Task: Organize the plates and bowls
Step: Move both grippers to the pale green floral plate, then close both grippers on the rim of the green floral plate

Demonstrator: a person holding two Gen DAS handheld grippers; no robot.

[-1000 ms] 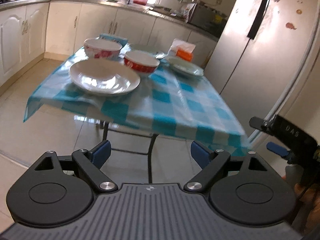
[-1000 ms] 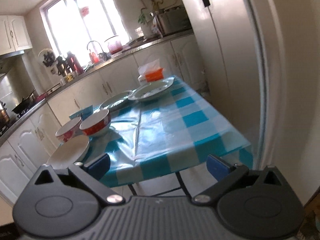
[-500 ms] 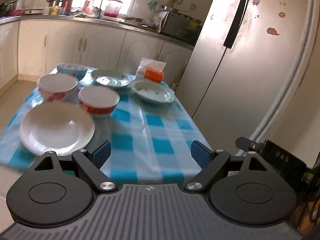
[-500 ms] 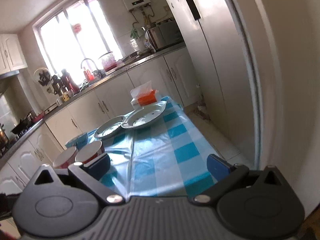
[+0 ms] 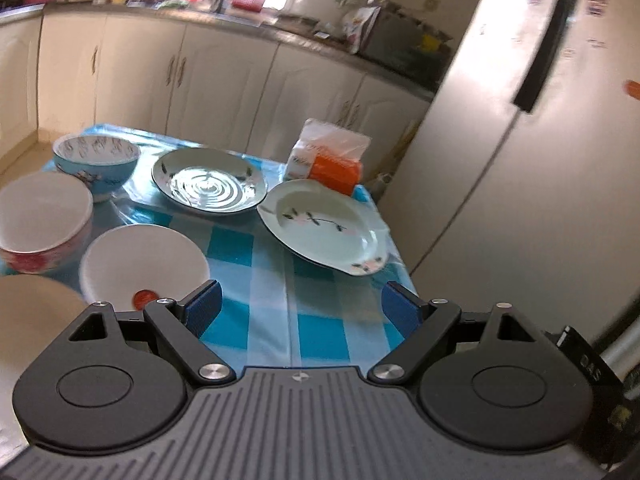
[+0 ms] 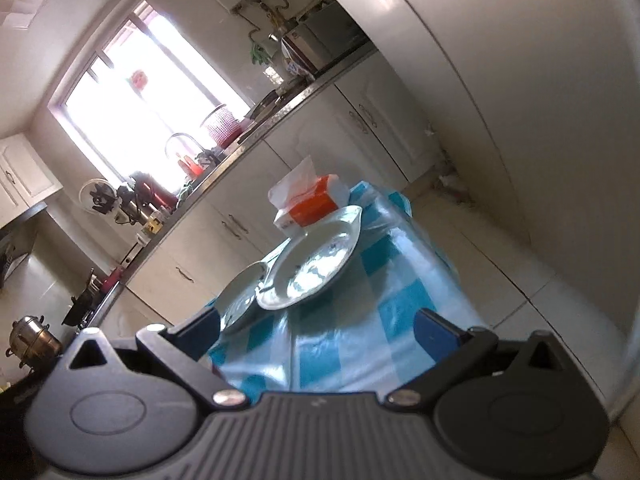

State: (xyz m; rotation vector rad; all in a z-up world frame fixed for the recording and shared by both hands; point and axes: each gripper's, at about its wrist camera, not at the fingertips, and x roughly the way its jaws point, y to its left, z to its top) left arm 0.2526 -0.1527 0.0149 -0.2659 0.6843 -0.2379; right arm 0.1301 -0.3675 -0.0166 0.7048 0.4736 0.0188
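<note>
Cut off: white plate behind left gripper; red-patterned bowl at frame edge.
Oval floral dish: on checked tablecloth, long axis toward tissue pack.
Jaws: left gripper, right gripper both wide, empty.

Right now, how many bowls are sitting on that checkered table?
3. A blue bowl at the far left corner, a white bowl with red flowers in front of it, and a white bowl with red print nearest the left fingers. More may sit beyond the left edge.
</note>
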